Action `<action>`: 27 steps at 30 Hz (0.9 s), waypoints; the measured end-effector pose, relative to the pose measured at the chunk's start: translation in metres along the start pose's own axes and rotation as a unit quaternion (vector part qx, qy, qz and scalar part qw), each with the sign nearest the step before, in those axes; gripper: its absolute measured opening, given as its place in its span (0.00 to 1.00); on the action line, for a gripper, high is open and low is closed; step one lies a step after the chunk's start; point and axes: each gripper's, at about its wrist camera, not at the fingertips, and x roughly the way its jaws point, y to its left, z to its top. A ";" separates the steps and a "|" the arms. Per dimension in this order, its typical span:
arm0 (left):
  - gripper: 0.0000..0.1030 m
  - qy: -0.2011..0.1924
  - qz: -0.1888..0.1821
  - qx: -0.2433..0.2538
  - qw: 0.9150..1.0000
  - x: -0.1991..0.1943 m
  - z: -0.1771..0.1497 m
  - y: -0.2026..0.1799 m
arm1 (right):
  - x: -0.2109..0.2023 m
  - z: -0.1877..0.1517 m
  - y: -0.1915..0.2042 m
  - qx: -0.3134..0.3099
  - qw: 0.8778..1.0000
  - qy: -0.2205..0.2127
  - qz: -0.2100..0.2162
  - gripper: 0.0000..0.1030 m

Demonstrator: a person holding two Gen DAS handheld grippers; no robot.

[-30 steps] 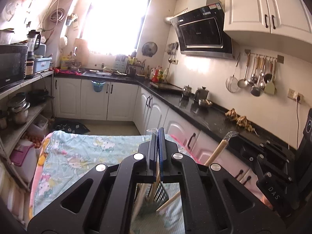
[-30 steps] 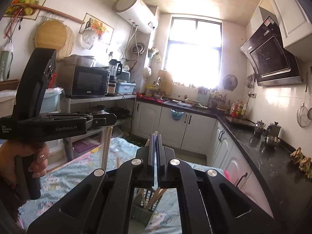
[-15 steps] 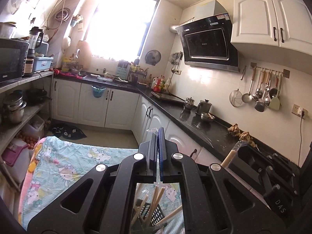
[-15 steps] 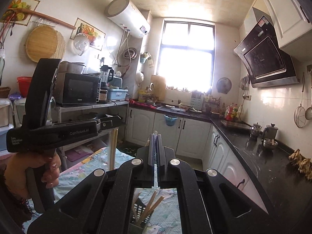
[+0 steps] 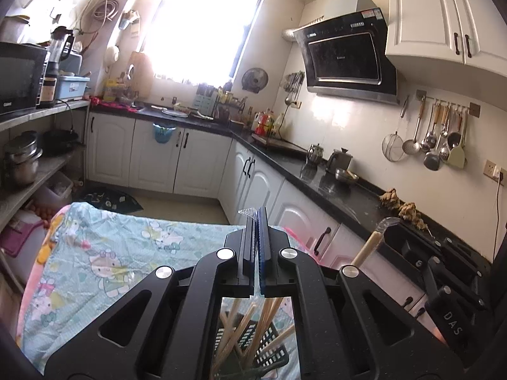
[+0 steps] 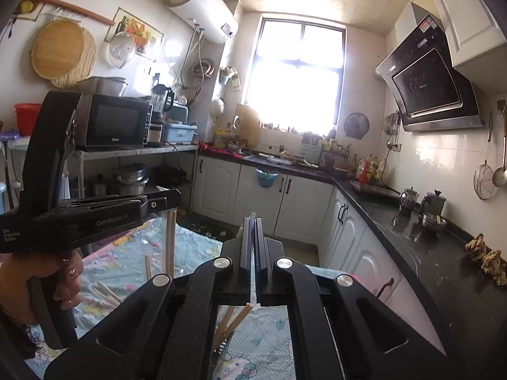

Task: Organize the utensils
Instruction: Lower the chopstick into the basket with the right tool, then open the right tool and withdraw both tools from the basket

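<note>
Hovering over a table spread with a cartoon-print cloth [image 5: 126, 253], both hand-held tools point slightly downward toward the far end of the kitchen. The left gripper [image 5: 257, 221] has its jaws pressed together, and a scrap of clear wrapper [image 5: 248, 212] pokes out at their tip. Seen from the other side, a person's hand [image 6: 47, 281] grasps this tool's handle. A pair of wooden chopsticks [image 6: 170, 240] hangs straight down from just beneath its tip, seemingly inside that wrapper.

The right gripper [image 6: 253, 221] is likewise pinched tight, with a thin clear strip [image 6: 253, 297] caught in the seam between its fingers. A single pale chopstick [image 5: 366, 248] slants down from just in front of its fingertips. Whether the jaws themselves bear on the wood I cannot tell.

Directly below both tools, glimpsed through the gaps in their frames, stands a black mesh utensil basket [image 5: 272, 353]. It holds a bundle of wooden chopsticks [image 5: 236, 326], leaning at various angles. A few loose chopsticks [image 6: 107, 294] lie on the cloth beneath the left gripper, beside the hand. To the right of both tools runs a black countertop [image 6: 427, 253].
</note>
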 end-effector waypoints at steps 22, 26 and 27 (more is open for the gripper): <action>0.15 0.079 0.013 -0.007 0.997 0.020 -0.044 0.017 | 0.034 -0.045 0.021 0.012 0.996 0.088 0.011 0.04; 0.24 0.090 0.025 -0.008 0.996 0.016 -0.043 0.021 | 0.034 -0.048 0.019 0.024 0.995 0.097 0.011 0.09; 0.27 0.089 0.024 -0.009 0.996 0.012 -0.043 0.022 | 0.033 -0.048 0.018 0.027 0.995 0.097 0.012 0.10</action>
